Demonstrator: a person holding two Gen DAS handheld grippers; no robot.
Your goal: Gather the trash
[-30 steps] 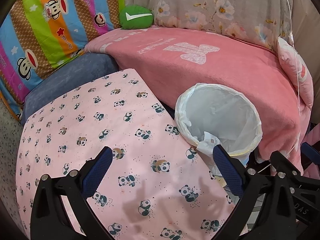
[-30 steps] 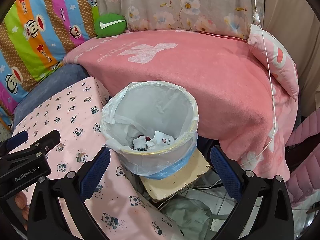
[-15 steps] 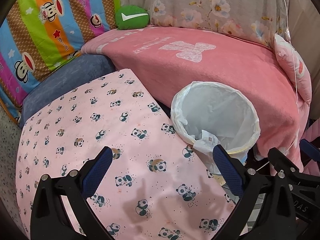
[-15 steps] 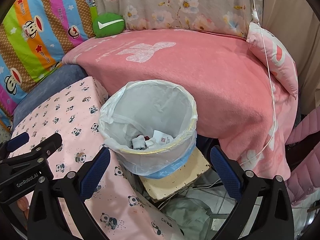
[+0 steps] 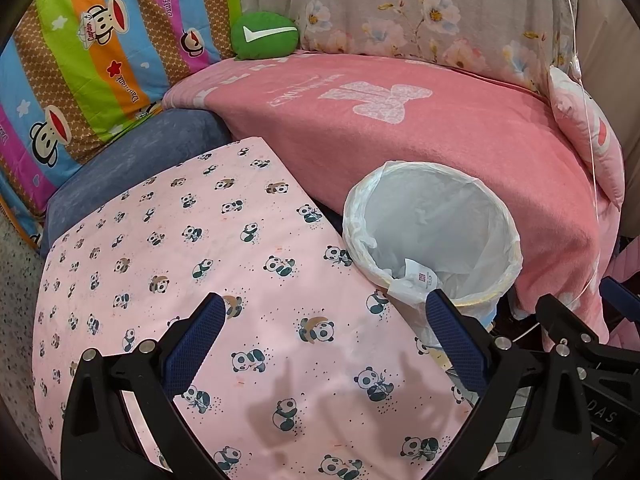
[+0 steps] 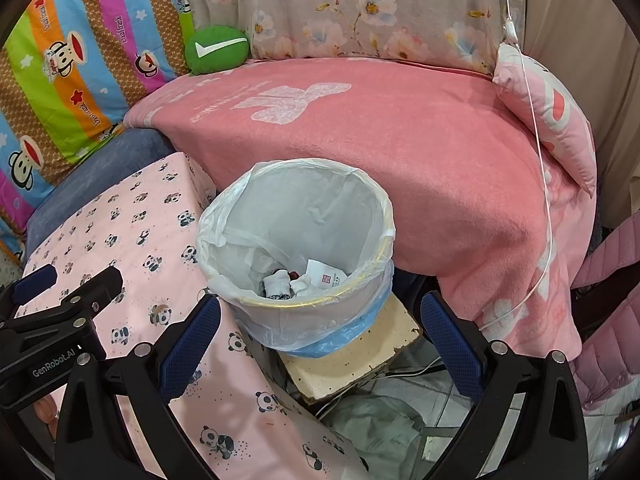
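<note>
Right gripper [image 6: 320, 320]: fingers spread wide, nothing between them, held above the near rim of the bin.
Left gripper [image 5: 326, 332]: also spread wide and empty, over the panda cloth [image 5: 208, 264], with the bin just past its right fingertip.
Trash bin [image 6: 296, 240]: round, upright, mouth facing up, lined with a white plastic bag [image 6: 224, 236] folded over the rim; a blue layer shows below it.
Trash inside: small crumpled white pieces [image 6: 286, 282] and a printed paper slip [image 6: 326, 276] lie at the bottom, on the near side.
Bin's place: on a pale block [image 6: 352, 354], wedged between the panda-covered surface and the pink blanket [image 6: 400, 152].
Around it: monkey-print striped cushion [image 6: 72, 64] at far left, green pillow with a white tick [image 6: 216, 50], floral cushion [image 6: 360, 8] behind, pink pillow [image 6: 548, 112] at right with a thin white cord [image 6: 540, 148] running down across it.
Below: tiled floor with a grey-green crumpled cloth or bag [image 6: 376, 428], cables under the block.
Long axis: the bin's axis is vertical, tilted slightly toward the camera in the right wrist view.
</note>
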